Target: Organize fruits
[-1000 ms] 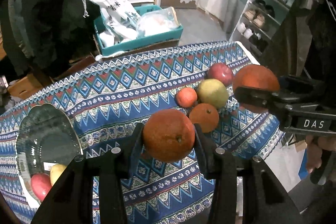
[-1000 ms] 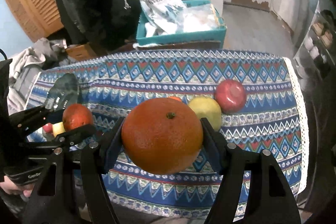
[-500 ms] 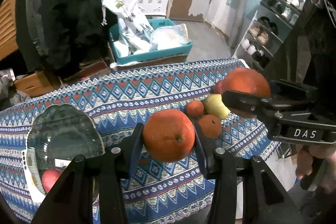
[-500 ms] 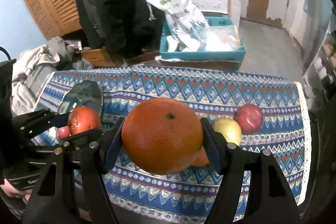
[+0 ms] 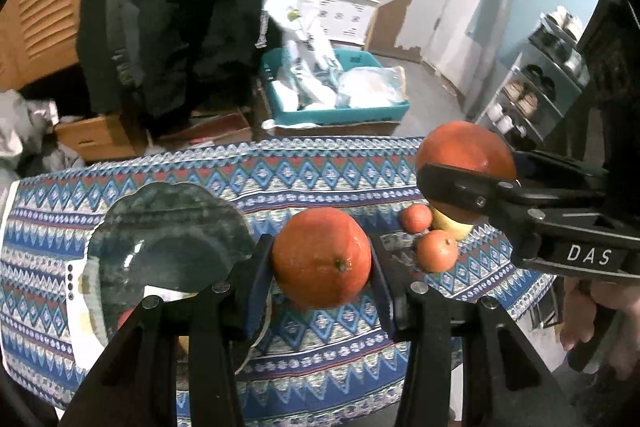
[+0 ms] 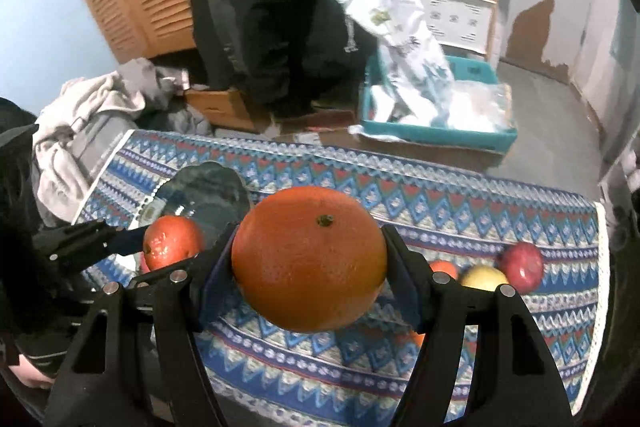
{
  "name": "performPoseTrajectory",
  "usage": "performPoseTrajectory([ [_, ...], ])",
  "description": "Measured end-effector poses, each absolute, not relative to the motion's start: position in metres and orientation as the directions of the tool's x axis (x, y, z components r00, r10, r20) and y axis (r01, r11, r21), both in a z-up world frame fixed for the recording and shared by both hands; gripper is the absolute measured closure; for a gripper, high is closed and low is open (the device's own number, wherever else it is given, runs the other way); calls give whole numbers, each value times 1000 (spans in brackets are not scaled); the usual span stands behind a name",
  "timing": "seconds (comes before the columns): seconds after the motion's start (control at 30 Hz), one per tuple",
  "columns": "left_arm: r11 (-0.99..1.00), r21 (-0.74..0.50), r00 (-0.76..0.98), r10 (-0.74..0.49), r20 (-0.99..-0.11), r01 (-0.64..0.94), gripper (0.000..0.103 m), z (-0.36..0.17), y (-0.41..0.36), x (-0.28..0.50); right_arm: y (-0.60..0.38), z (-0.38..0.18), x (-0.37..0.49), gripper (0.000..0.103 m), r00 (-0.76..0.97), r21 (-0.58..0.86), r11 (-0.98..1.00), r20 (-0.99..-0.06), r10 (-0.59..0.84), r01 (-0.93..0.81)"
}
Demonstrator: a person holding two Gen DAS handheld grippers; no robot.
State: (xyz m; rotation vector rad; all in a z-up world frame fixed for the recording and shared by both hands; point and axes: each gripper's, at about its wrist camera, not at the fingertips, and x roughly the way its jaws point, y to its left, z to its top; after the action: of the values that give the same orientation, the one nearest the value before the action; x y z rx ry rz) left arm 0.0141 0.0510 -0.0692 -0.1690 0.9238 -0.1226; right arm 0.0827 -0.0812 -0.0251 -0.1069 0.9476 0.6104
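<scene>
**Both Hand-Held Grippers Clamped on Oranges Above the Surface**

Left wrist view: the left hand-held gripper [image 5: 322, 267] pinched an orange [image 5: 322, 263] between its two fingers, held in the air above the patterned surface [image 5: 320, 179], just beside the dark glass plate [image 5: 168, 227]. To the right, the right hand-held gripper [image 5: 464, 179] gripped a larger orange [image 5: 464, 147]. Two small oranges [image 5: 437, 251] and a yellow fruit [image 5: 450, 227] lay on the cloth beneath it.

Right wrist view: the right hand-held gripper [image 6: 308, 263] squeezed the large orange [image 6: 308, 259] at mid-span. The left hand-held gripper [image 6: 172, 247] held its orange [image 6: 172, 241] near the plate [image 6: 208, 187]. A red apple [image 6: 522, 267] and the yellow fruit [image 6: 482, 277] sat touching near the far right edge.
</scene>
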Motion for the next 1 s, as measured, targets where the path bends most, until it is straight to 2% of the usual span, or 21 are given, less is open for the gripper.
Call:
performPoseTrajectory([
  [0.5, 973, -201, 627, -85, -774, -117, 57, -71, 125, -2, 9, -46, 92, 33, 329, 217, 758, -803, 497, -615],
  [1.0, 943, -194, 552, -12, -833, -272, 57, -117, 188, -10, 66, -101, 103, 33, 186, 298, 742, -851, 492, -601],
])
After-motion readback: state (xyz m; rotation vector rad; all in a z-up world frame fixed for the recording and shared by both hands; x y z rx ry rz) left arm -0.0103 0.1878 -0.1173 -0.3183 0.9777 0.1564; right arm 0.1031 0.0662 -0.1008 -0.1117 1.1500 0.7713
